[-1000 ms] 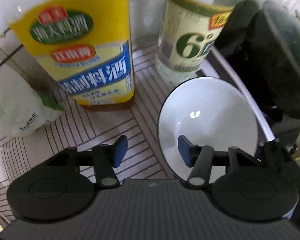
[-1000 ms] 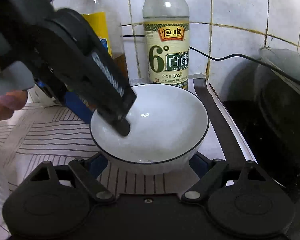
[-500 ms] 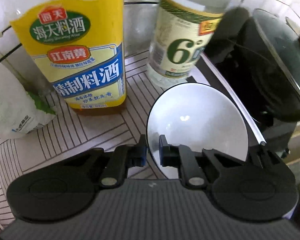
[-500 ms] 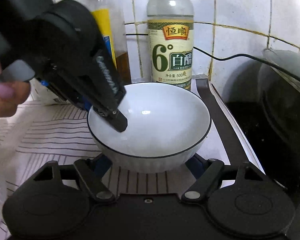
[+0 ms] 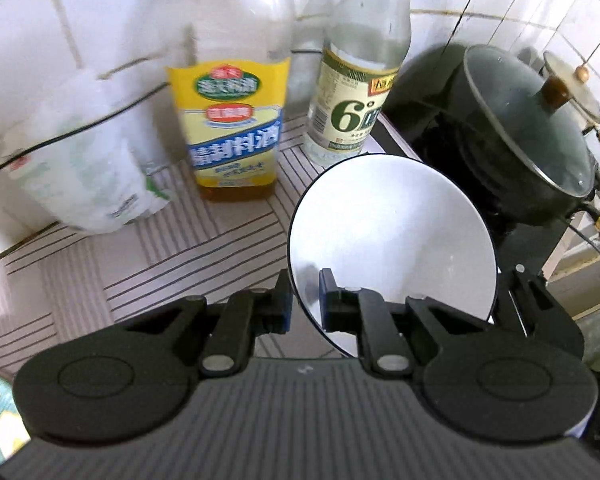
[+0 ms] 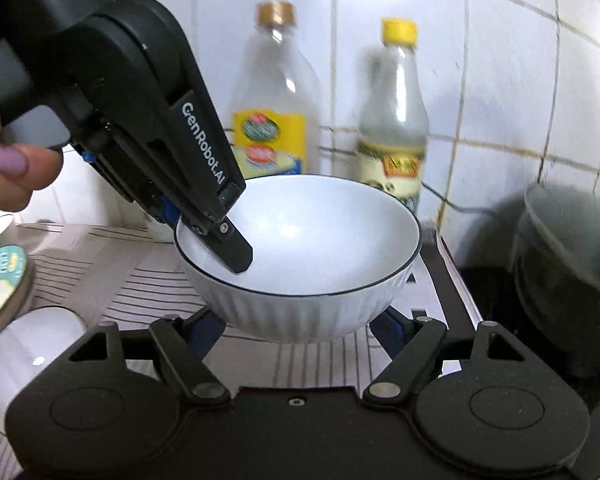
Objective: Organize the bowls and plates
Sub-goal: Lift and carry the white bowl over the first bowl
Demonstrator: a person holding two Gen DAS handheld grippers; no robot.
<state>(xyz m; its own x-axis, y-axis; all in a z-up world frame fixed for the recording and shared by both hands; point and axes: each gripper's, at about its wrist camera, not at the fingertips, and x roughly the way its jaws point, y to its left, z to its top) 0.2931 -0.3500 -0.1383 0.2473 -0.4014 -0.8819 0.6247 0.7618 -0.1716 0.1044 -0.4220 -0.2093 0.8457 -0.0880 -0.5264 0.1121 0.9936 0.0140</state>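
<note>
So the white bowl (image 6: 300,256) is pinched at its left rim by the left gripper (image 5: 304,302), one pad outside the wall and one inside, pressed together on the thin edge. In the left wrist view the bowl (image 5: 392,240) is seen tilted up, its hollow facing the camera, sitting right of and beyond the fingers. In the right wrist view the left gripper (image 6: 220,232) is seen coming down from the upper left, with a hand (image 6: 8,176) on its trigger at the far left edge.

The right gripper (image 6: 300,328) is spread wide, with the bowl's ribbed base sitting between its blue pads (image 6: 206,330). Whether those pads actually touch the bowl can't be told, though a bit of gap looks visible on each side.

The bowl looks raised a little off the striped mat (image 5: 172,248), hard to be sure. Behind it, by the tiled wall, a yellow-label bottle (image 5: 232,136) and a green-label bottle (image 5: 352,116) are stood side by side, with a plastic bag (image 5: 84,176) left of them. A dark pot with a glass lid (image 5: 528,128) is parked to the right. Near left, a second small white bowl (image 6: 32,356) and a patterned plate (image 6: 0,284) are lying on the mat
</note>
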